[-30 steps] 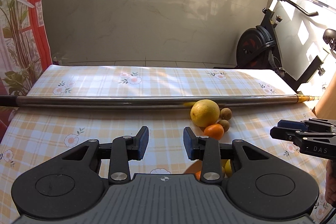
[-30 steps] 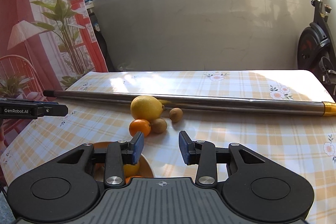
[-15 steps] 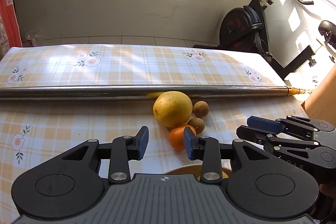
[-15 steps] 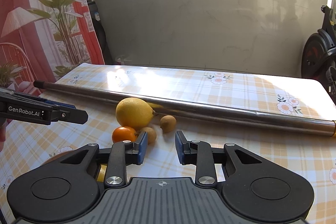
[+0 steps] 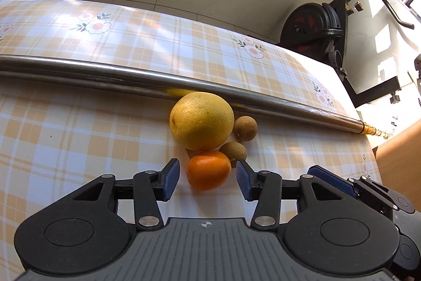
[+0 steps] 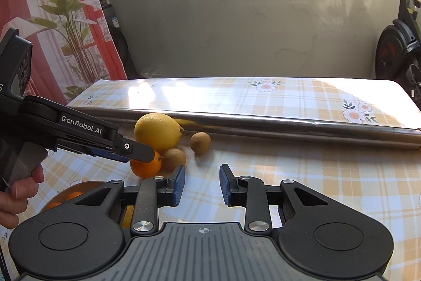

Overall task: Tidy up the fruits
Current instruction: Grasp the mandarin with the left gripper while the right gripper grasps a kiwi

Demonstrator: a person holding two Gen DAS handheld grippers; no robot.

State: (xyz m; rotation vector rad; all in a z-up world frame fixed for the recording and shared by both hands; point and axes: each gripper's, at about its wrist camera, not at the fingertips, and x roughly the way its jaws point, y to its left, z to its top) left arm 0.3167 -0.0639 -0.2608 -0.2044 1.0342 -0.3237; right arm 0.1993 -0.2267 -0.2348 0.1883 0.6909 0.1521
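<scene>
Orange sits between our left gripper pads, jaws apart, right gripper also apart and empty; probably light, firm, roll-prone, so we pinch its widest middle.

Glossy metal pole, shiny, perhaps vinyl, checked tablecloth, dimpled yellow citrus, matt brown kiwis

left gripper jaws apart, flanking orange | yellow citrus behind, against metal pole
</scene>
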